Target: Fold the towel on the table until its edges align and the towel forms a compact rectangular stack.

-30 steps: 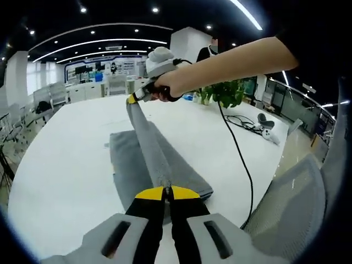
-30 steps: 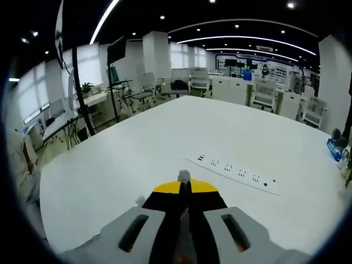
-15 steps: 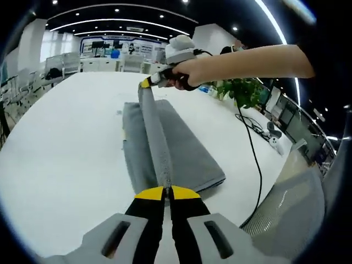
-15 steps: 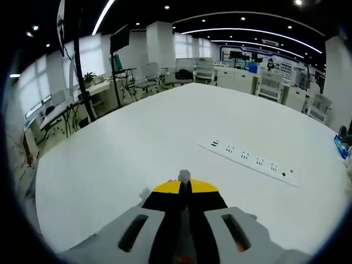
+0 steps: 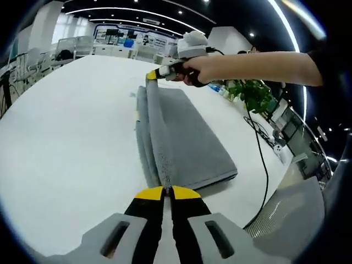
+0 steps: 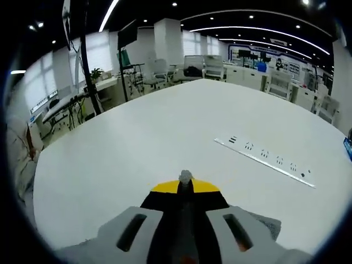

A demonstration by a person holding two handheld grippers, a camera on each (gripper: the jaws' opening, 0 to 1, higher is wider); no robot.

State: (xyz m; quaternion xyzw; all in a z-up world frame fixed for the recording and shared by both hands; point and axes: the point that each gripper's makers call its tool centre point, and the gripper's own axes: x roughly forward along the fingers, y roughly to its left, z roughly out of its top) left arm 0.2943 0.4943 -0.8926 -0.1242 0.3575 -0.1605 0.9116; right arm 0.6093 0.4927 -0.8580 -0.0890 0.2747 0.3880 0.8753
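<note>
A grey towel (image 5: 184,137) lies folded lengthwise on the white table (image 5: 66,137). In the left gripper view my left gripper (image 5: 167,190) is shut on the towel's near corner, and a taut folded edge runs from it to the far end. There the right gripper (image 5: 152,74), held by a person's hand (image 5: 199,69), pinches the far corner. In the right gripper view my right gripper (image 6: 185,179) is shut, with a small tuft of grey towel (image 6: 186,175) between its yellow tips, and a grey towel edge (image 6: 269,225) shows low on the right.
A white power strip (image 6: 264,161) lies on the table ahead of the right gripper. A black cable (image 5: 258,148) runs off the table's right edge near a green plant (image 5: 250,93). A grey chair (image 5: 286,214) stands at the lower right. Desks and chairs line the far room.
Both grippers have carried the lifted edge across and lower, so the upper layer now lies flatter over the towel. Both views have shifted with the hands.
</note>
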